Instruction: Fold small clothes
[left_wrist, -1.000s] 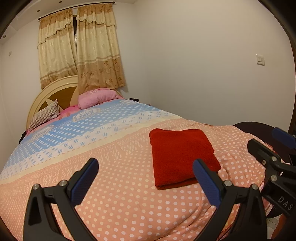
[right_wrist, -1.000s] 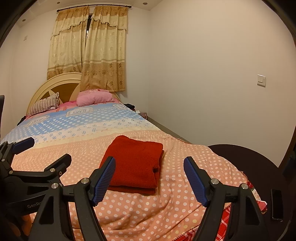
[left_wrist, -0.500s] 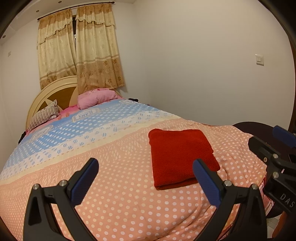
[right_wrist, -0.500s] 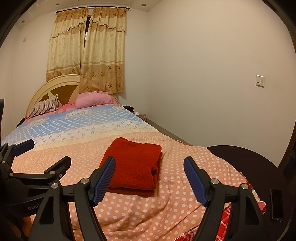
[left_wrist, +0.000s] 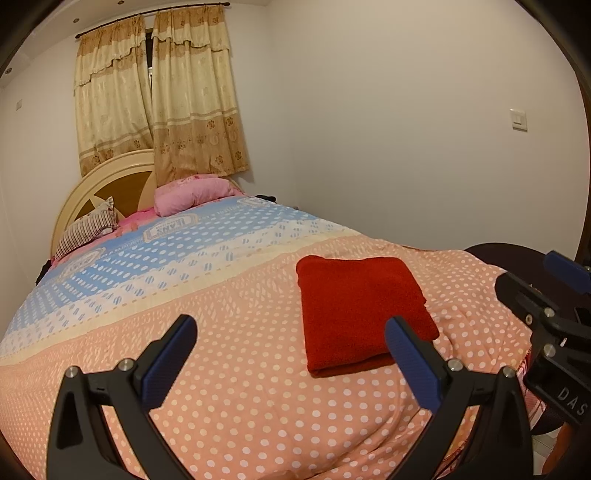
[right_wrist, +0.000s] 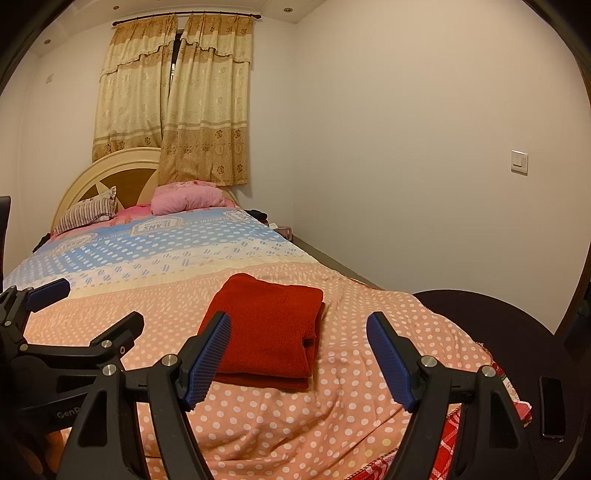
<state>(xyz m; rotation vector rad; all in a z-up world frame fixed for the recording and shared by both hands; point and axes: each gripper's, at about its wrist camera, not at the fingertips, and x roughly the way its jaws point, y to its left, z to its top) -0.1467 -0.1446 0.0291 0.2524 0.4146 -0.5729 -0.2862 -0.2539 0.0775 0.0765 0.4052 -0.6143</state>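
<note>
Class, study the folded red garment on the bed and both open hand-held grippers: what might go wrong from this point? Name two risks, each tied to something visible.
1. The red garment lies folded with loose layered edges at its right side; a one-sided pinch by the right hand-held gripper may undo the fold.
2. The bedspread is soft and wrinkled, so the left hand-held gripper might snag it along with the garment.

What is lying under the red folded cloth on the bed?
The red folded cloth rests directly on the polka-dot bedspread, in its peach part. Nothing else shows around the edges. Whatever lies between its layers or below the cover is hidden. Both grippers hover open, apart from it.
</note>
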